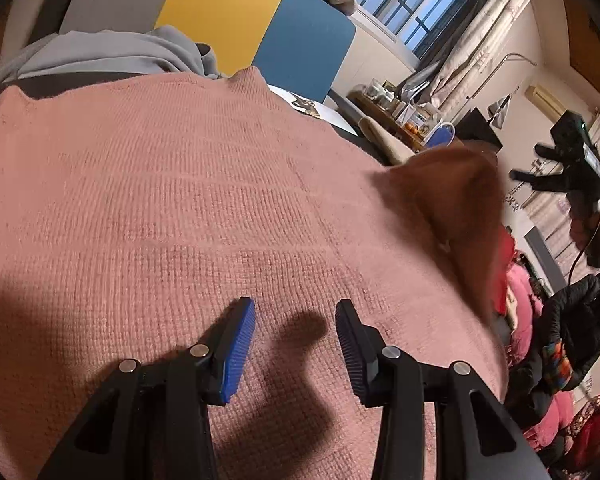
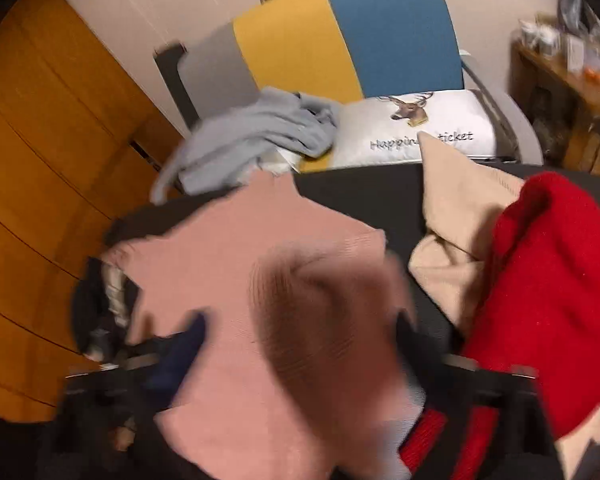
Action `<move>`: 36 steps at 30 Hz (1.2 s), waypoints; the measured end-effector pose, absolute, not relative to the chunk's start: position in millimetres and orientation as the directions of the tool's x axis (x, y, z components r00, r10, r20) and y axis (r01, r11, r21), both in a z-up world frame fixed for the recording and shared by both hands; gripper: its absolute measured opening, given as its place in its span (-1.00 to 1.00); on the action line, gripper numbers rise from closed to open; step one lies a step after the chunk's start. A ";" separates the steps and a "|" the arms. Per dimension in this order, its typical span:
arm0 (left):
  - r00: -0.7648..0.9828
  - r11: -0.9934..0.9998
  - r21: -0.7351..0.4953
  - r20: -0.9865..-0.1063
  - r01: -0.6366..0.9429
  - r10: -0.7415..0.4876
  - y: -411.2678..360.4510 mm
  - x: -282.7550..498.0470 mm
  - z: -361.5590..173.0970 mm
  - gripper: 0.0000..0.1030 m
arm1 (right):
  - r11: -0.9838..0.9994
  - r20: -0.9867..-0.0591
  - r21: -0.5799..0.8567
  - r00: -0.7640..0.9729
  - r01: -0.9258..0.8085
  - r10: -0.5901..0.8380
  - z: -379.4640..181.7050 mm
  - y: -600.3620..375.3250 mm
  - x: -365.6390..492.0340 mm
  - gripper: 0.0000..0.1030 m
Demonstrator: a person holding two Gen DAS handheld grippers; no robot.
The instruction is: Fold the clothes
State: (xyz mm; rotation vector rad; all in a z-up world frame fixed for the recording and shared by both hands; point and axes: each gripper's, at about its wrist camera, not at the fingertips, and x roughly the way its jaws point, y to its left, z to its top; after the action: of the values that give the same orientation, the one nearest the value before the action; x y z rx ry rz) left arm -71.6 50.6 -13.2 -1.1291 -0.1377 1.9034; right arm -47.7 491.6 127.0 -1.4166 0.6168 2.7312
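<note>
Left gripper (image 1: 295, 322) — agape over pink sweater (image 1: 180, 200)

The left gripper (image 1: 295, 322) hovers half-open just above a pink knitted sweater (image 1: 172, 200). A grey garment (image 1: 112, 52) lies at the sweater's far edge.

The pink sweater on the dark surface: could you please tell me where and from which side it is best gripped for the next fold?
Probably the loose raised flap at the right edge of the pink sweater, approached from the right. The rest lies flat, giving the fingers nothing to pinch, while that flap stands off the surface. The left gripper hovers open above the flat middle.
</note>
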 end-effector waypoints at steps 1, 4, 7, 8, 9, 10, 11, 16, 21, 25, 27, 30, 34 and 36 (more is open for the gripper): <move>-0.183 -0.592 -0.502 -0.645 -0.631 0.742 49.3 -72.5 -13.6 -0.18 | -0.920 -0.791 0.343 -0.586 -0.191 -0.174 120.6 485.5 -47.3 0.96; -0.171 -0.577 -0.530 -0.627 -0.621 0.760 46.3 -75.5 -15.1 -0.18 | -0.914 -0.806 0.340 -0.570 -0.222 -0.161 100.4 471.9 -42.8 0.96; -0.171 -0.583 -0.530 -0.633 -0.616 0.755 47.0 -76.2 -12.4 -0.17 | -0.908 -0.821 0.335 -0.550 -0.253 -0.149 76.5 465.2 -26.2 0.96; -0.174 -0.587 -0.516 -0.640 -0.624 0.748 48.9 -73.8 -10.6 -0.13 | -0.903 -0.823 0.333 -0.551 -0.273 -0.136 63.7 463.1 -19.7 0.96; -0.175 -0.588 -0.503 -0.647 -0.633 0.742 50.4 -69.7 -8.6 -0.13 | -0.906 -0.825 0.313 -0.554 -0.284 -0.112 53.9 458.7 -13.3 0.96; -0.177 -0.590 -0.491 -0.653 -0.641 0.736 52.0 -65.6 -6.6 -0.13 | -0.911 -0.826 0.290 -0.557 -0.293 -0.084 44.8 453.9 -6.8 0.95; -0.179 -0.591 -0.478 -0.659 -0.650 0.730 53.5 -61.6 -4.6 -0.12 | -0.924 -0.823 0.265 -0.564 -0.277 -0.067 39.5 446.6 -1.9 0.94; -0.150 -0.576 -0.513 -0.650 -0.636 0.745 55.7 -47.3 1.6 -0.11 | -0.984 -0.814 0.106 -0.581 -0.142 -0.004 18.1 403.5 11.7 0.91; -0.096 -0.543 -0.591 -0.619 -0.596 0.779 54.5 -34.4 1.0 -0.10 | -0.993 -0.864 -0.115 -0.489 -0.033 0.116 -16.7 371.7 -5.1 0.37; -0.065 -0.512 -0.563 -0.629 -0.648 0.774 62.4 -15.9 7.2 -0.10 | -0.993 -0.886 -0.033 -0.456 -0.112 0.081 -28.0 388.6 -9.8 -0.36; -0.064 -0.487 -0.522 -0.633 -0.701 0.771 71.7 -4.5 16.3 -0.09 | -0.975 -0.876 0.142 -0.480 -0.169 -0.045 -22.1 402.8 -6.3 -0.68; -0.040 -0.413 -0.454 -0.633 -0.790 0.773 96.2 14.6 29.1 -0.05 | -0.833 -0.762 0.500 -0.577 -0.236 -0.294 -20.3 421.7 5.0 -0.72; 0.003 -0.330 -0.413 -0.629 -0.849 0.778 121.6 36.6 36.8 -0.04 | -0.506 -0.471 0.841 -0.721 -0.193 -0.509 -31.8 428.4 20.4 -0.72; 0.044 -0.294 -0.438 -0.614 -0.850 0.788 125.6 43.2 37.1 -0.03 | -0.357 -0.326 0.924 -0.771 -0.138 -0.546 -39.7 423.0 23.7 -0.72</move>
State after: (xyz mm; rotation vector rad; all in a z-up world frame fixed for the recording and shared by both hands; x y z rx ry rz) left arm 43.2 125.6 37.1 -0.9597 0.0873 1.6046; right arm 23.7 423.0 -39.7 -1.0685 1.8955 2.6257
